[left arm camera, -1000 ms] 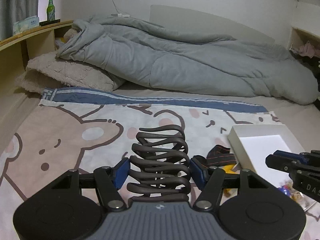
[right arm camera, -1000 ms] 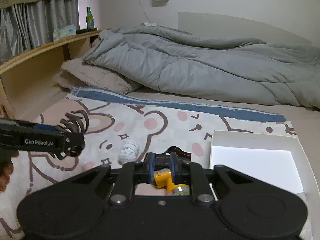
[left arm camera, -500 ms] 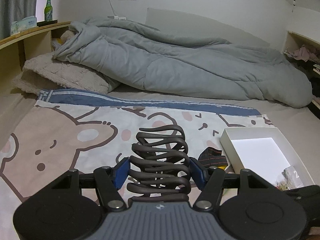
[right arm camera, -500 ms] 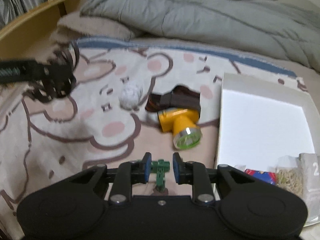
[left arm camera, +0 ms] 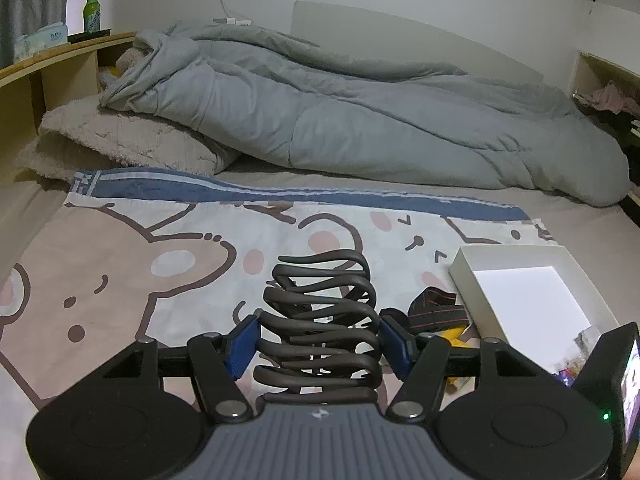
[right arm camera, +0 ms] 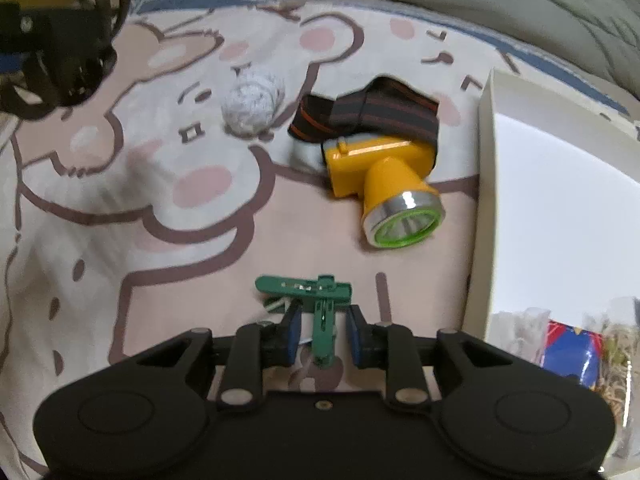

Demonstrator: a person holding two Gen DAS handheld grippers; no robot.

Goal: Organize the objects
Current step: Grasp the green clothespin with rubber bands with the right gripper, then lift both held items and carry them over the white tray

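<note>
My left gripper (left arm camera: 319, 344) has its jaws clamped on a dark brown coiled plastic hair claw (left arm camera: 322, 320), blue pads pressing both sides; it's held up off the bed. The left wrist view shows the far end of the bed: rumpled grey duvet (left arm camera: 360, 120), beige fuzzy pillow (left arm camera: 120, 140), wooden shelf w/ a green glass bottle (left arm camera: 91, 8). None of that is clear from the right wrist view, which points steeply down at the cartoon-bear print blanket (right arm camera: 120, 200).

My right gripper (right arm camera: 323, 334) has been opening its jaws; a small green plastic clip (right arm camera: 316, 300) lies on the blanket w/ its stem between the pads, gaps either side, so not gripped. The clip is hidden from the left view.

The right view also shows the yellow headlamp w/ black-and-orange striped strap (right arm camera: 384, 168) in full, just left of the white shallow cardboard box (right arm camera: 486, 200); in the left view only strap and a yellow sliver peek past my left jaws. A crumpled white ball (right arm camera: 254, 104), maybe paper, sits beyond the clip, left of the headlamp. Small packets (right arm camera: 572, 348), incl. a blue-and-red one, lie in the box's near corner. The left gripper w/ claw shows top left of the right view.
</note>
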